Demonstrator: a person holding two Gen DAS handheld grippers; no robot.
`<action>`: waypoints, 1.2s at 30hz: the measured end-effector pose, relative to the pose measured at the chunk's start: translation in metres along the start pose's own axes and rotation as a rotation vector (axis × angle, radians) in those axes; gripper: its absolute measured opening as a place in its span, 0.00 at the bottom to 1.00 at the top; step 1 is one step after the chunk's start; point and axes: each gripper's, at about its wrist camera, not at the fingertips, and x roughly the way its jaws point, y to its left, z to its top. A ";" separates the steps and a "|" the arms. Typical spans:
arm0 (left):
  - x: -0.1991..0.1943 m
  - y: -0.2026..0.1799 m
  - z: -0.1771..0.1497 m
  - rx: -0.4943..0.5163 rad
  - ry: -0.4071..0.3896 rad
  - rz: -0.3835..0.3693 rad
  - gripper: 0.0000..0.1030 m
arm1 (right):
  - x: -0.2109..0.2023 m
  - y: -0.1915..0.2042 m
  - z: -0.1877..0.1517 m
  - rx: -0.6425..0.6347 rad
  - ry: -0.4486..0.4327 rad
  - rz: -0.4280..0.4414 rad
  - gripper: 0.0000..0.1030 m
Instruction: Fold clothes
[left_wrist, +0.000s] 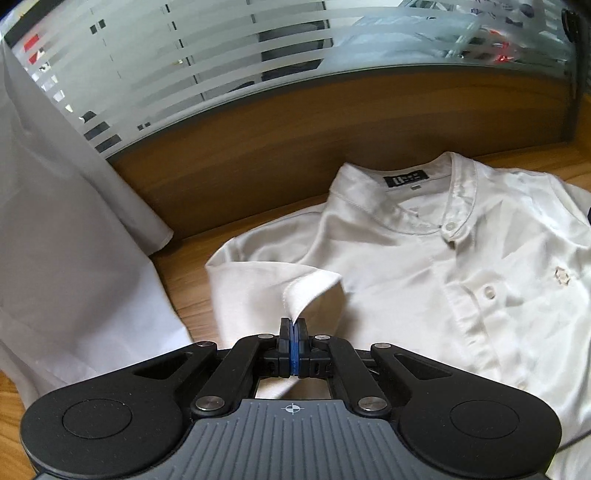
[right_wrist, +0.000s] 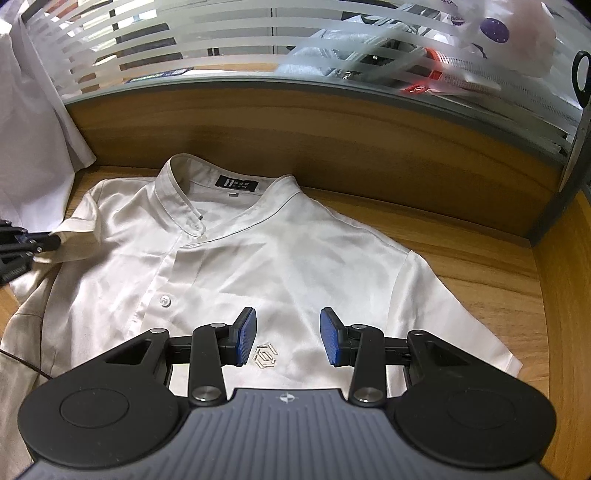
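A white short-sleeved shirt (right_wrist: 229, 258) lies face up on the wooden table (right_wrist: 461, 258), buttoned, with its band collar (right_wrist: 184, 206) toward the wooden back panel (right_wrist: 314, 122) and the striped frosted glass (right_wrist: 240, 40) above it. A black label (right_wrist: 237, 182) shows inside the neck, and a small embroidered emblem (right_wrist: 265, 356) sits on the chest.

The left gripper (left_wrist: 294, 325) has its blue-padded jaws pressed together on the hem of the shirt's sleeve (left_wrist: 314, 286). The cuff is lifted off the table and curls over toward the body of the shirt, so a fold of white cloth rises from the closed fingertips. In the right wrist view the same gripper (right_wrist: 55, 240) comes in from the left edge, its dark tip at the sleeve's edge, though that corner is cramped and I cannot make out the pinch itself from there.

The right gripper (right_wrist: 288, 332) hangs over the chest of the shirt with its jaws spread apart and nothing between them; the emblem shows in the gap, just below the blue pads (right_wrist: 246, 336). Whether its fingertips touch the cloth I cannot tell. The far sleeve (right_wrist: 443, 317) lies flat and spread on the table to the right.

Another white garment (left_wrist: 66, 240) is heaped at the left, draped down onto the table just beside the shirt's lifted sleeve. A pair of scissors (right_wrist: 579, 110) hangs at the right end of the glass.
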 end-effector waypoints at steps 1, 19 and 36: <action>-0.001 -0.002 0.001 -0.007 -0.002 0.016 0.02 | -0.001 -0.001 0.000 0.000 -0.002 -0.001 0.42; 0.028 0.204 -0.059 -0.657 0.178 0.217 0.04 | -0.006 0.000 -0.006 0.024 -0.005 0.000 0.42; 0.019 0.218 -0.084 -0.967 0.128 -0.249 0.32 | -0.023 0.038 -0.008 -0.005 -0.045 0.067 0.42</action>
